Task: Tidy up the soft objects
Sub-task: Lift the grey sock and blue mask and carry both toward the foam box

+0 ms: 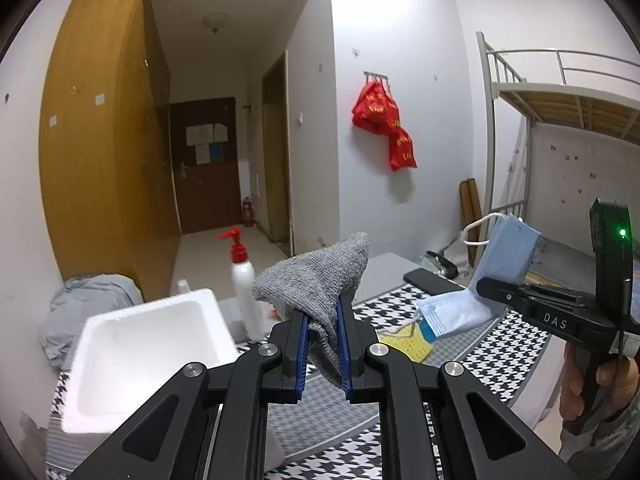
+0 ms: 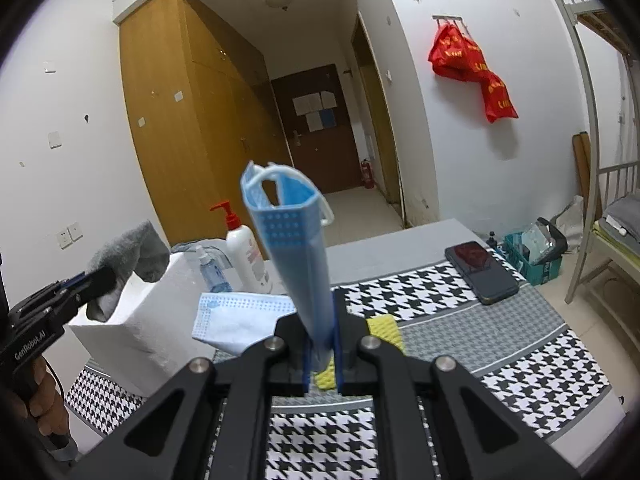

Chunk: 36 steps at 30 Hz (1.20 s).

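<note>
**Sock and mask both held above the desk**

Grey sock (image 1: 320, 280): clamped between the blue pads of the left gripper (image 1: 323, 344), jaws nearly closed on the fabric. Toe end stands up past the fingertips, the rest droops below them. It is clear of the desk (image 1: 500, 344).

Blue mask (image 2: 288, 232): folded lengthwise and pinched in the right gripper (image 2: 320, 356), jaws fully closed on its lower end. It stands upright, ear loops at the top.

Second mask (image 2: 236, 316): lies flat on the desk, at 10 o'clock from the right gripper. Yellow sponge (image 2: 386, 330) lies just beside that gripper's fingertips, partly hidden under them.

White foam box (image 1: 148, 344): at 9 o'clock from the left gripper, open side up. Lotion bottle (image 1: 246, 280) with a red pump stands just beside it. Black phone (image 2: 482, 272) at 2 o'clock on the houndstooth cloth (image 2: 540, 380).
</note>
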Available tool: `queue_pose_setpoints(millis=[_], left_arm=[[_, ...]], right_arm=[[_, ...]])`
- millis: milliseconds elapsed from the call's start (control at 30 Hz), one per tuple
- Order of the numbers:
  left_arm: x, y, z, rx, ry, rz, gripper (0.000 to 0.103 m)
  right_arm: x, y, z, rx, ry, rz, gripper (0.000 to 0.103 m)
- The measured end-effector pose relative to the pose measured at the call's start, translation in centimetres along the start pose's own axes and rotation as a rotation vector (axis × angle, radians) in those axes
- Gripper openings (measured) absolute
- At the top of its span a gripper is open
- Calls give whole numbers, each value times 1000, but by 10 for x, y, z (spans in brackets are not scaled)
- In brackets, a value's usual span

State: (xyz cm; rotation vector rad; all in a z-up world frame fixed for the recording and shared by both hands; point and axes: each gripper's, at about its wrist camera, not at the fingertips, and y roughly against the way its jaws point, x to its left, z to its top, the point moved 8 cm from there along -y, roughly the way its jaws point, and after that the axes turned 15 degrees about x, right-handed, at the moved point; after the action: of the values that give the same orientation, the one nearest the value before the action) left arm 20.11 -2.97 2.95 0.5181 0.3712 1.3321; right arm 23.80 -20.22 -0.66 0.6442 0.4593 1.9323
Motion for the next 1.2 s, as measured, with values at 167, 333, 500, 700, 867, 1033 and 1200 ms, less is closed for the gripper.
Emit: queue_pose_setpoints(millis=[167, 333, 500, 700, 867, 1033, 1200], left_arm=[[12, 10, 1, -24, 4, 20, 14], [24, 19, -4, -41, 27, 39, 14], [36, 26, -5, -52, 46, 67, 14], [53, 28, -6, -37, 70, 88, 14], [69, 30, -10, -40, 103, 108, 14], [80, 30, -12, -33, 119, 139, 14], [89, 30, -13, -29, 130, 160, 14]], right_arm=[[16, 4, 5, -22, 12, 7, 11], [30, 2, 9, -23, 34, 15, 11], [47, -4, 14, -22, 66, 35, 11], [68, -12, 21, -12, 105, 64, 11], [86, -17, 25, -18, 138, 99, 11], [98, -25, 27, -13, 158, 127, 11], [112, -33, 28, -4, 181, 153, 11]])
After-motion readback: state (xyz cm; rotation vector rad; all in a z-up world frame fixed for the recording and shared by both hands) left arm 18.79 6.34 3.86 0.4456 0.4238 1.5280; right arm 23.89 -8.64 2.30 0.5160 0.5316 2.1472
